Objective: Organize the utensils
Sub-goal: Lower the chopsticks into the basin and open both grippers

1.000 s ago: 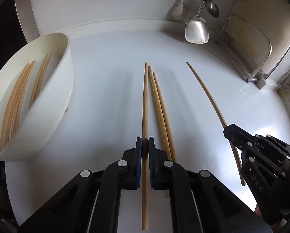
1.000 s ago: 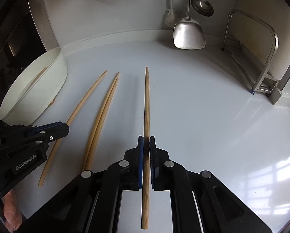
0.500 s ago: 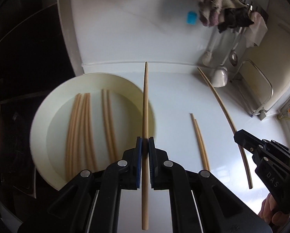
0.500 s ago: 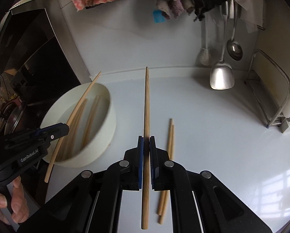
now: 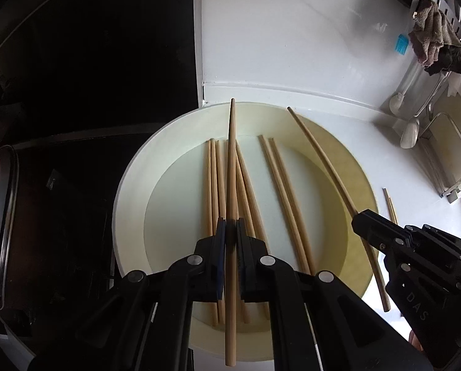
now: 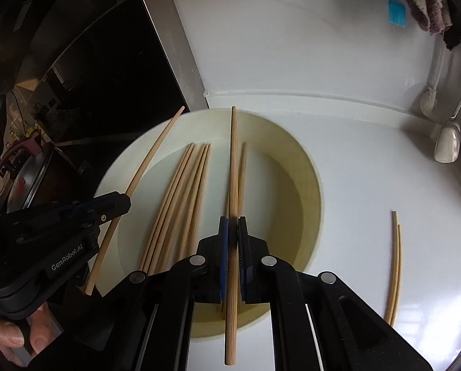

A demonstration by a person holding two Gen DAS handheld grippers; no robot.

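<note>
My left gripper (image 5: 230, 227) is shut on a wooden chopstick (image 5: 231, 154) that hangs over the white bowl (image 5: 120, 204). Several chopsticks (image 5: 279, 185) lie in the bowl's bottom. In the right wrist view my right gripper (image 6: 232, 225) is shut on another chopstick (image 6: 233, 154), also above the bowl (image 6: 313, 191). Each gripper shows in the other's view: the right gripper (image 5: 361, 222) at the bowl's right side, the left gripper (image 6: 123, 204) at its left rim, each pinching its stick. Two loose chopsticks (image 6: 395, 262) lie on the white counter to the right of the bowl.
A dark stove area with a metal pot (image 5: 1, 216) lies left of the bowl. A spatula (image 6: 446, 142), ladle and brush hang at the back right, with cloths (image 5: 434, 43) above and a wire rack (image 5: 453, 160). A hand (image 6: 14, 340) grips the left tool.
Both grippers have swung left from the counter to above the bowl, each carrying its chopstick. Two chopsticks stay behind on the counter.
</note>
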